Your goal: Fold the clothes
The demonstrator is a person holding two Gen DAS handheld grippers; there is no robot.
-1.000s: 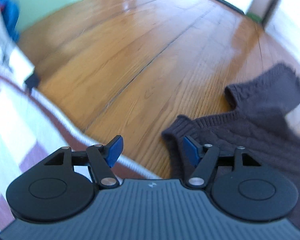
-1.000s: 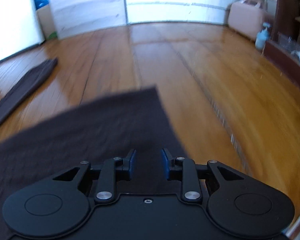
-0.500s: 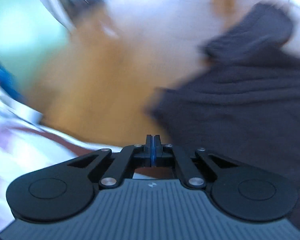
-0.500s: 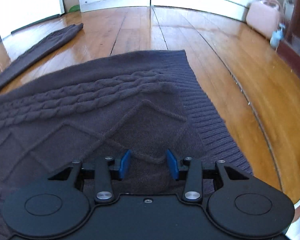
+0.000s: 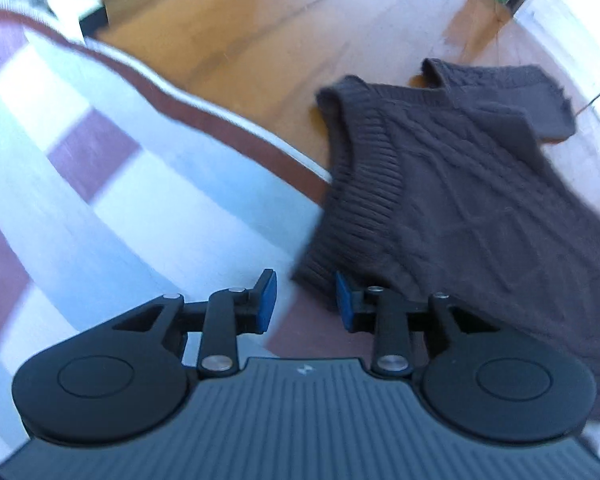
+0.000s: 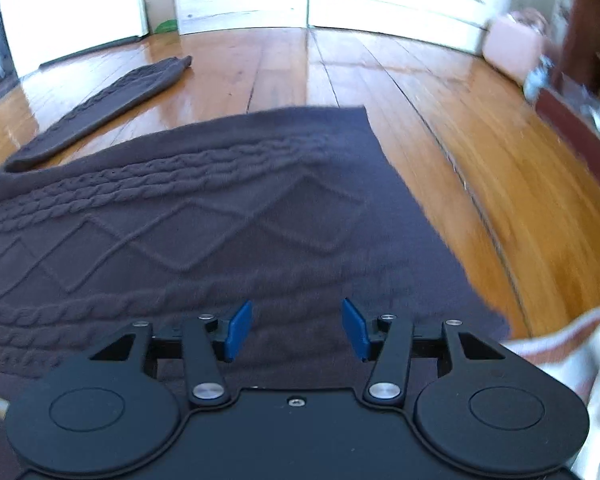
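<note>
A dark brown cable-knit sweater [image 5: 480, 200] lies partly on the wooden floor and partly over a checked rug [image 5: 100, 184]. Its ribbed hem corner sits just ahead of my left gripper [image 5: 305, 298], which is open with nothing between the blue pads. In the right wrist view the sweater's body [image 6: 204, 224] spreads flat under my right gripper [image 6: 296, 326], which is open above the knit. One sleeve [image 6: 112, 100] stretches away to the far left on the floor.
Glossy wooden floor [image 6: 480, 152] surrounds the sweater. The white and maroon checked rug's edge [image 6: 572, 332] shows at the right. A pink case [image 6: 512, 48] stands by the far right wall, a dark wood furniture base [image 6: 580, 128] beside it. White doors and a box [image 6: 160, 4] line the back.
My left gripper went from open to shut and is open again, now over the rug by the hem. The right gripper's jaws widened and the sweater lies flatter beneath it.
</note>
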